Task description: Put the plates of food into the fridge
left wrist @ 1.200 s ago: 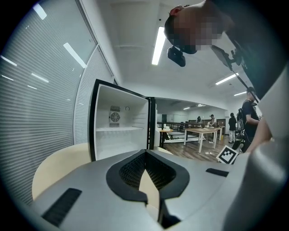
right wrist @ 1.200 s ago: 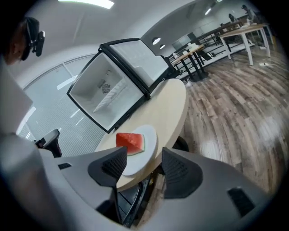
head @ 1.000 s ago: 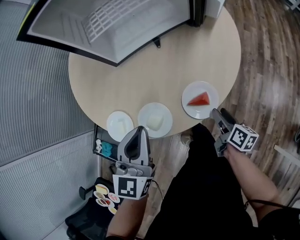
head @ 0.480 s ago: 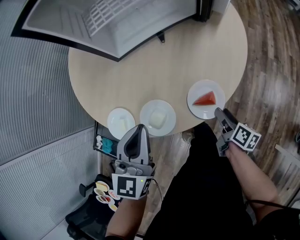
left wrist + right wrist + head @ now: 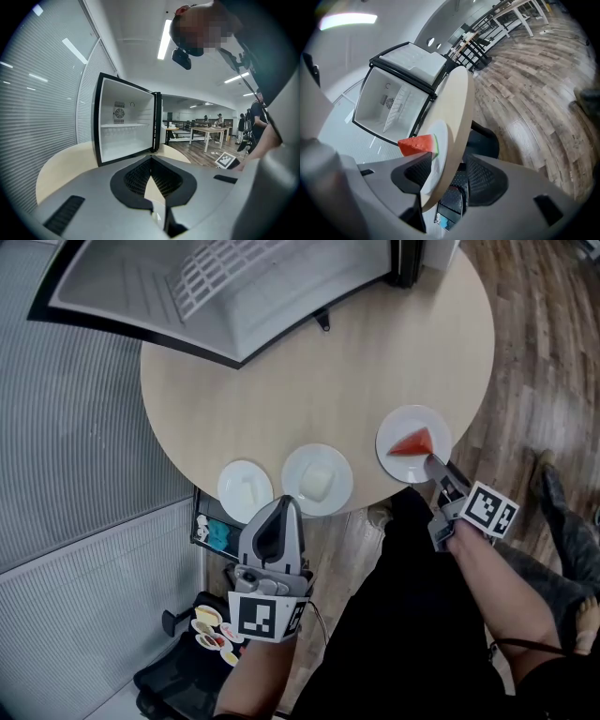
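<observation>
Three white plates sit along the near edge of the round table [image 5: 309, 381]. The right plate [image 5: 413, 418] carries a red watermelon wedge [image 5: 411, 442], the middle plate [image 5: 317, 479] and left plate [image 5: 246, 491] hold pale food. My right gripper [image 5: 434, 463] is open, rolled on its side at the right plate's rim. In the right gripper view [image 5: 447, 161] one jaw lies over the plate [image 5: 440, 140] beside the wedge [image 5: 417, 144], the other under the table edge. My left gripper [image 5: 284, 502] is shut and empty, just short of the table. The fridge [image 5: 234, 296] stands open at the back.
The fridge's interior [image 5: 124, 136] shows white, with a wire shelf. Below the table's near edge stands a dark chair [image 5: 187, 681] with a sheet of food stickers [image 5: 211, 629]. A person's shoe [image 5: 553, 493] is on the wood floor at right.
My right gripper has rolled and edged up to the watermelon plate's rim. A person's shoe and leg have come into view at the right. The left gripper has kept still.
</observation>
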The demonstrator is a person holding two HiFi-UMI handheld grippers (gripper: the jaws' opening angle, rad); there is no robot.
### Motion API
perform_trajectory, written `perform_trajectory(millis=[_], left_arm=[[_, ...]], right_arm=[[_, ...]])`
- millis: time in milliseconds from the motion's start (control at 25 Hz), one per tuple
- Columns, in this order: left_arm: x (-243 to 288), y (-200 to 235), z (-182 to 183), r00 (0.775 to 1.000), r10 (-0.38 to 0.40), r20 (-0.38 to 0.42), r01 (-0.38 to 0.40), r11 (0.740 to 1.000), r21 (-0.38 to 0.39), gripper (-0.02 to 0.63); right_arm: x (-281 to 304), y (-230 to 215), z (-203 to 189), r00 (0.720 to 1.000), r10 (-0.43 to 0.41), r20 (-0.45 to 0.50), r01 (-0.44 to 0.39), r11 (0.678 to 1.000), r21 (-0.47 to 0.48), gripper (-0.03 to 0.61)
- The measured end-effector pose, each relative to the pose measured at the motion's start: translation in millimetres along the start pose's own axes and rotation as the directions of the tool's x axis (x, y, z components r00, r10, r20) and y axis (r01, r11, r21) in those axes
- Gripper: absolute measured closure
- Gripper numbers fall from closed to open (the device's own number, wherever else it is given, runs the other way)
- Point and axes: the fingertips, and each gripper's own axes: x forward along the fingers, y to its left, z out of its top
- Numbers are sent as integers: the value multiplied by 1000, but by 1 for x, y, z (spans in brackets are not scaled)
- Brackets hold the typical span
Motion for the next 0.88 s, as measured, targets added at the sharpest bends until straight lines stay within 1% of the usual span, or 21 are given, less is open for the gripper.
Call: perform_trajectory(millis=[120, 200, 280, 400, 480, 600, 720, 880], left_arm=[[-1, -1, 0, 1000, 2, -3, -2, 1000, 0, 607], [-1, -2, 2, 1000, 2, 4, -2, 1000, -2, 607], [0, -4, 4, 1000, 1, 12, 0, 1000, -5, 607], [-2, -5, 8, 1000, 1, 11, -1, 1000, -17, 607], [-1, -5, 13, 1000, 5, 19, -5, 1000, -7, 607], [0, -7, 19, 1000, 4, 26, -4, 1000, 3, 607], [0, -8, 22, 1000, 6, 30, -6, 1000, 2, 607], [-1, -8, 31, 999, 15, 43, -15, 1000, 4, 607]], right_arm=[[1, 2, -1, 1000, 15, 6, -16, 999, 31, 347], [-1, 0, -2, 1000, 6, 13, -6, 999, 44, 410], [-5, -1, 0, 1000, -7, 17, 6, 999, 36, 434], [-11, 1, 2, 1000, -8, 23, 7, 999, 41, 489], [-15, 0, 3, 1000, -13, 21, 12, 999, 49, 521], [-19, 3, 6, 1000, 6, 27, -8, 997, 81, 537], [-22, 10, 13, 999, 22, 32, -24, 997, 73, 560], [-22, 19, 20, 999, 46, 25, -48, 995, 83, 561]])
